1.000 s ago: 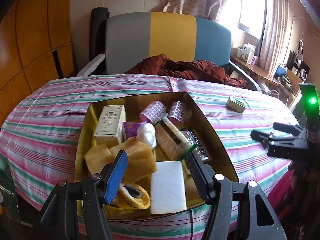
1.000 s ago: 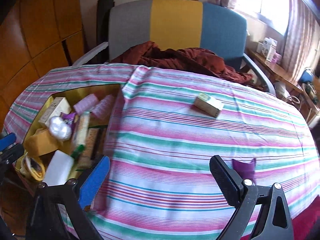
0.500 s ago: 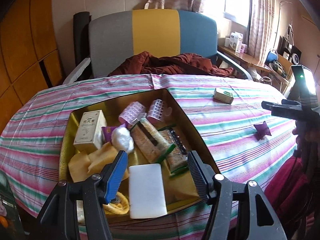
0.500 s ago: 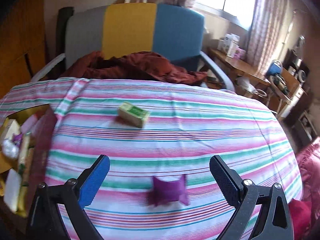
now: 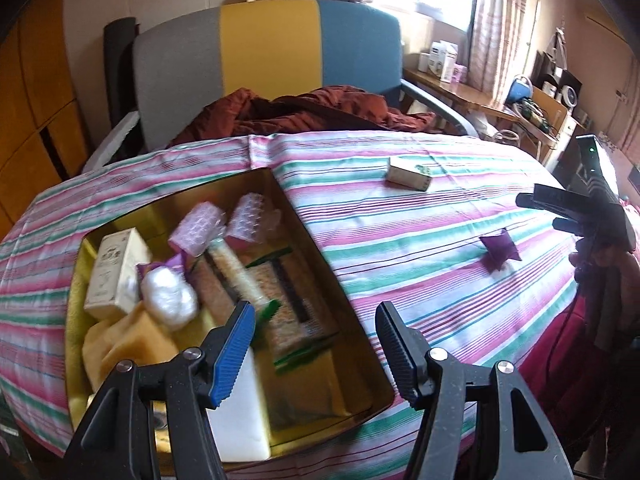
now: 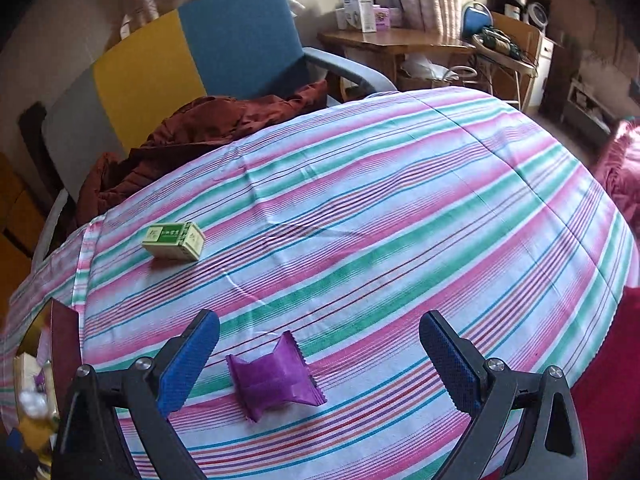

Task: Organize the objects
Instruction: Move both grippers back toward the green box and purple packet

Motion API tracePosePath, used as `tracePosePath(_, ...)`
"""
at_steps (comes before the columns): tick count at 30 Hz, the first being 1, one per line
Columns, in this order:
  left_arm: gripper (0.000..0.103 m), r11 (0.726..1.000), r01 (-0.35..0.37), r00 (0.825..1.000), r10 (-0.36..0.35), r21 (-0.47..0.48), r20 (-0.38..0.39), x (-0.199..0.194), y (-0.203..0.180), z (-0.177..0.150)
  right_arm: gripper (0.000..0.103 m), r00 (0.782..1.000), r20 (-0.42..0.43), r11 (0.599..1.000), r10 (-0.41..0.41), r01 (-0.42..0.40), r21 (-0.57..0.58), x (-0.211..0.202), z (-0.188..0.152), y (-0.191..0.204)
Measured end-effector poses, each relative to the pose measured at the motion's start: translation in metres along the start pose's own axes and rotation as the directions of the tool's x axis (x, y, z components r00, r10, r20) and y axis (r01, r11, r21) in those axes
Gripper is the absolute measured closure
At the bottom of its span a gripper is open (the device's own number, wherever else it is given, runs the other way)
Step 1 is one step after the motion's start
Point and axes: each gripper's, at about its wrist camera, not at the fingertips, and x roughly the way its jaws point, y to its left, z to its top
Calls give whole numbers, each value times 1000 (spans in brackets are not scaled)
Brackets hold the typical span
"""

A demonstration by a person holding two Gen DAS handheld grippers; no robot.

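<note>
A purple wrapped packet [image 6: 276, 376] lies on the striped tablecloth [image 6: 380, 220], between and just ahead of the open fingers of my right gripper [image 6: 320, 356], nearer the left finger. A small green box [image 6: 174, 240] lies farther off to the left. In the left wrist view the same packet [image 5: 500, 248] and green box [image 5: 409, 174] lie to the right of a gold tin box [image 5: 316, 248] filled with several items: pink rollers, a cream carton, sponges, a white block. My left gripper [image 5: 316, 344] hovers open over the tin's near right corner. My right gripper [image 5: 560, 210] shows at the far right.
A grey, yellow and blue chair [image 5: 264, 52] with a rust-red cloth [image 5: 304, 112] stands behind the table. A wooden side table [image 6: 392, 40] with boxes stands near the window. Red fabric [image 6: 616, 168] hangs beside the table's right edge.
My right gripper has swung right and come closer to the purple packet, which now lies between its fingers. The left gripper's view has turned right, with the tin box sliding left in the frame.
</note>
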Motion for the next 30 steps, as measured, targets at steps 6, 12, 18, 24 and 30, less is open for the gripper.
tracePosePath(6, 40, 999, 21, 1000, -21, 48, -11, 8, -16, 5, 2, 1000, -20, 998, 6, -5, 62, 3, 2, -13)
tracePosePath(12, 40, 998, 36, 999, -34, 61, -26, 20, -23, 10, 2, 997, -81, 1000, -4, 6, 15, 16, -2, -3)
tracePosePath(18, 40, 997, 51, 998, -49, 52, -35, 35, -24, 28, 2, 996, -91, 1000, 0, 3, 25, 17, -2, -7)
tracePosePath(24, 40, 995, 77, 997, -75, 58, -25, 48, -33, 52, 2, 993, -115, 1000, 4, -1, 26, 22, -3, -6)
tracePosePath(30, 40, 993, 97, 995, -95, 68, -27, 65, -46, 81, 2, 985, -175, 997, -6, -8, -77, 36, -10, 15)
